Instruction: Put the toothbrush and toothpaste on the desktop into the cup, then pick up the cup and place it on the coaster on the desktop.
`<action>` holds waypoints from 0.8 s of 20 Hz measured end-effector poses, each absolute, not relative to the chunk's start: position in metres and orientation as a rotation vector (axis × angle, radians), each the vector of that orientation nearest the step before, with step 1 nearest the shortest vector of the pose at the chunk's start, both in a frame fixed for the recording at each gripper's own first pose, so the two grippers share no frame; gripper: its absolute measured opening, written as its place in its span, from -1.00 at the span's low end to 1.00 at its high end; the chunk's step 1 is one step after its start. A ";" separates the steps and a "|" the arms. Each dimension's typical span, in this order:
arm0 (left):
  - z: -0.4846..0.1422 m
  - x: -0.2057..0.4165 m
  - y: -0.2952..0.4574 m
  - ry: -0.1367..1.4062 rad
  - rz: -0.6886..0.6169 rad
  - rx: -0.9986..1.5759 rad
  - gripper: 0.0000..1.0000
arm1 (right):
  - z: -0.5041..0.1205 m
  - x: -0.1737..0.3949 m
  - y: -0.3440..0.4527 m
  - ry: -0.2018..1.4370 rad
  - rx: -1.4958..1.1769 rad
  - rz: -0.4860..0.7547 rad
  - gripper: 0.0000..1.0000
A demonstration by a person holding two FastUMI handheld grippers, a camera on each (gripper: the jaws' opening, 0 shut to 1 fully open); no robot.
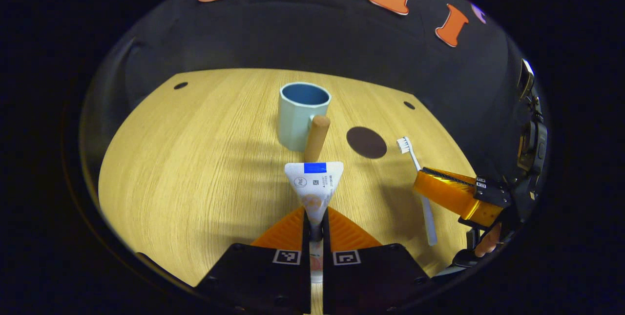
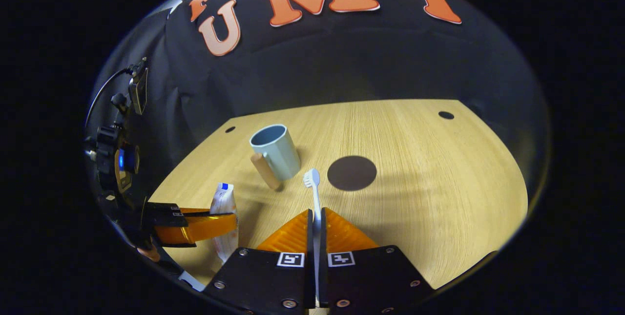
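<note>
Toothpaste [image 1: 315,185] is clamped between the fingers of the left gripper [image 1: 315,224], low centre of the left gripper view, crimped end pointing at the cup [image 1: 300,115]. Over in the right gripper view, the right gripper [image 2: 316,224] is closed on the toothbrush [image 2: 314,190], bristles forward, cup just beyond at centre left. Both items look gripped (whether they are clear of the desk [image 2: 439,198] I can't say), so the loading step is under way. The cup stands empty, coaster [image 2: 351,173] bare beside it. Next, I'd guess: carry one item over the rim, tip it upright, then release.
</note>
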State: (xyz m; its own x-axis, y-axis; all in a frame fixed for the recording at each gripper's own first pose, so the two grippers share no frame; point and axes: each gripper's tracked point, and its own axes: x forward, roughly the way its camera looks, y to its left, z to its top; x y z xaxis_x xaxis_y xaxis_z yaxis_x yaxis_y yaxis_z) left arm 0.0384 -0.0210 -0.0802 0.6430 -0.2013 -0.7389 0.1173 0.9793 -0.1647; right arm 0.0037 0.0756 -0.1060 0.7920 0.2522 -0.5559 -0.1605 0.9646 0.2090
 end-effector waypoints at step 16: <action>0.039 0.096 0.034 0.331 -0.171 -0.178 -0.87 | -0.015 0.032 0.079 0.302 0.143 0.243 -0.94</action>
